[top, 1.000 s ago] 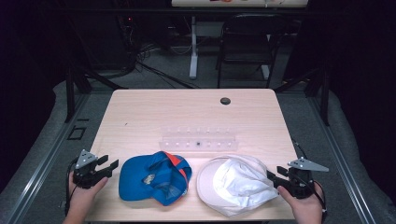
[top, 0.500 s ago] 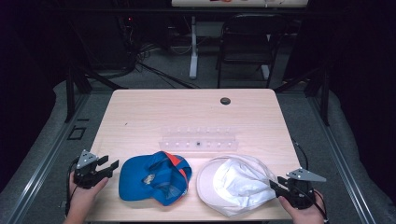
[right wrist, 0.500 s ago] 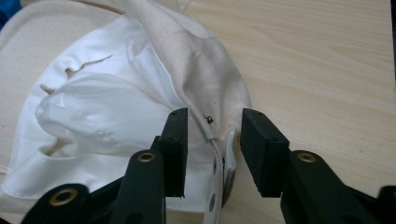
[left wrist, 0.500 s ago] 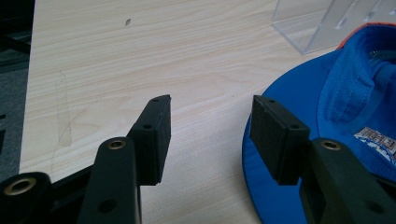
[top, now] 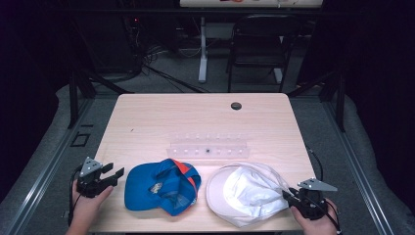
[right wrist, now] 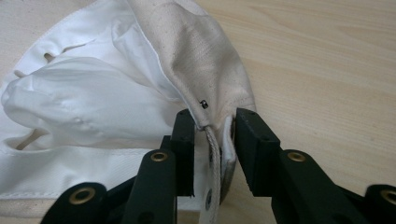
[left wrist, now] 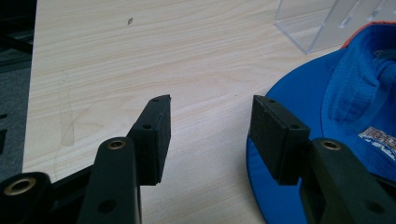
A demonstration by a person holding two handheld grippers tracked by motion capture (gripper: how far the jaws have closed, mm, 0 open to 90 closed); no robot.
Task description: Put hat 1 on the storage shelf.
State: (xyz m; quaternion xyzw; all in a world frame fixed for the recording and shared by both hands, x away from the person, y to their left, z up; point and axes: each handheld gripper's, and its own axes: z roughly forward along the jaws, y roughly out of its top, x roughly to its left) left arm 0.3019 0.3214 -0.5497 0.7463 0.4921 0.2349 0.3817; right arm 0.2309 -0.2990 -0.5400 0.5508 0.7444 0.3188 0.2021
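Note:
A blue cap [top: 161, 186] with orange trim lies upside down near the table's front edge. My left gripper [top: 113, 171] stands open just left of it. In the left gripper view the blue cap's brim [left wrist: 345, 93] lies beside the right jaw, and nothing sits between the jaws of the left gripper [left wrist: 210, 126]. A white cap [top: 244, 193] lies to the right of the blue one. My right gripper [top: 288, 196] is at its right rim. In the right gripper view the right gripper [right wrist: 215, 126] is shut on the white cap's [right wrist: 93, 93] back edge and strap.
A clear plastic rack [top: 208, 147] stands behind the two caps at mid-table. A black round cap [top: 236, 105] sits in the wooden table [top: 171, 117] near its far edge. A black chair [top: 257, 44] stands beyond the table.
My right gripper has drawn back toward the near edge with the white cap's rim in its jaws. The left gripper has stayed put.

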